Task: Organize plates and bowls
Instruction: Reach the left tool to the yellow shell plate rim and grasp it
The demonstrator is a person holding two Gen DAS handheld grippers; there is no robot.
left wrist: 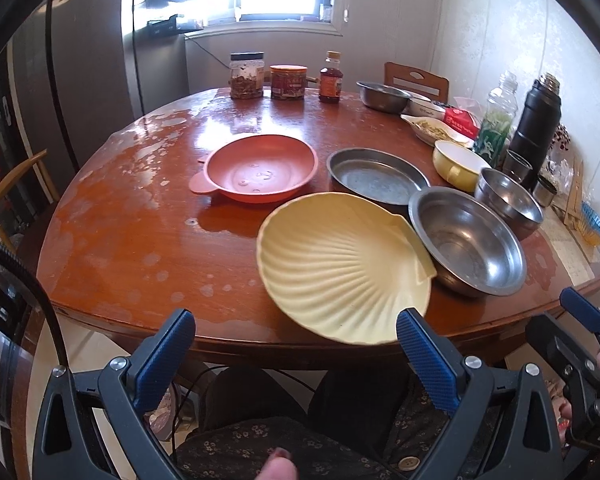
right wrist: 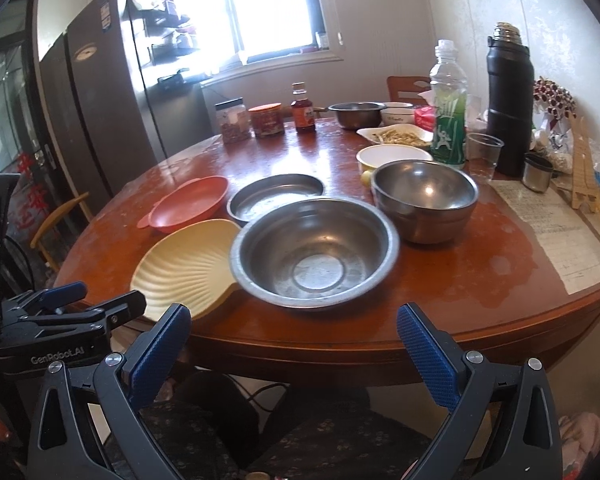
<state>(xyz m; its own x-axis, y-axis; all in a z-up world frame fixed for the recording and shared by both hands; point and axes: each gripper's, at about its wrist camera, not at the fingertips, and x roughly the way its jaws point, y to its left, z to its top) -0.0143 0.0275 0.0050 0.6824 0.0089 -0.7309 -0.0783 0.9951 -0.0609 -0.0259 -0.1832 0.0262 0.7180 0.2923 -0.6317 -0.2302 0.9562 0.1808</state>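
A cream shell-shaped plate point(left wrist: 340, 264) lies at the table's near edge, its right side resting on a wide steel bowl point(left wrist: 468, 240). Behind them are a red plastic plate point(left wrist: 260, 168), a flat steel dish point(left wrist: 376, 176), a deep steel bowl point(left wrist: 508, 200) and a yellow bowl point(left wrist: 456, 164). My left gripper point(left wrist: 296, 324) is open and empty, just short of the shell plate's near rim. My right gripper point(right wrist: 294, 320) is open and empty, in front of the wide steel bowl point(right wrist: 316, 252). The shell plate point(right wrist: 184, 268) is at its left.
The round wooden table point(left wrist: 140, 220) carries jars point(left wrist: 247, 76), a sauce bottle point(left wrist: 331, 78), another steel bowl point(left wrist: 382, 96), a dish of food point(left wrist: 432, 128), a green bottle point(right wrist: 448, 108), a black thermos point(right wrist: 510, 104), cups and papers point(right wrist: 560, 232) at the right. A fridge and a chair stand at the left.
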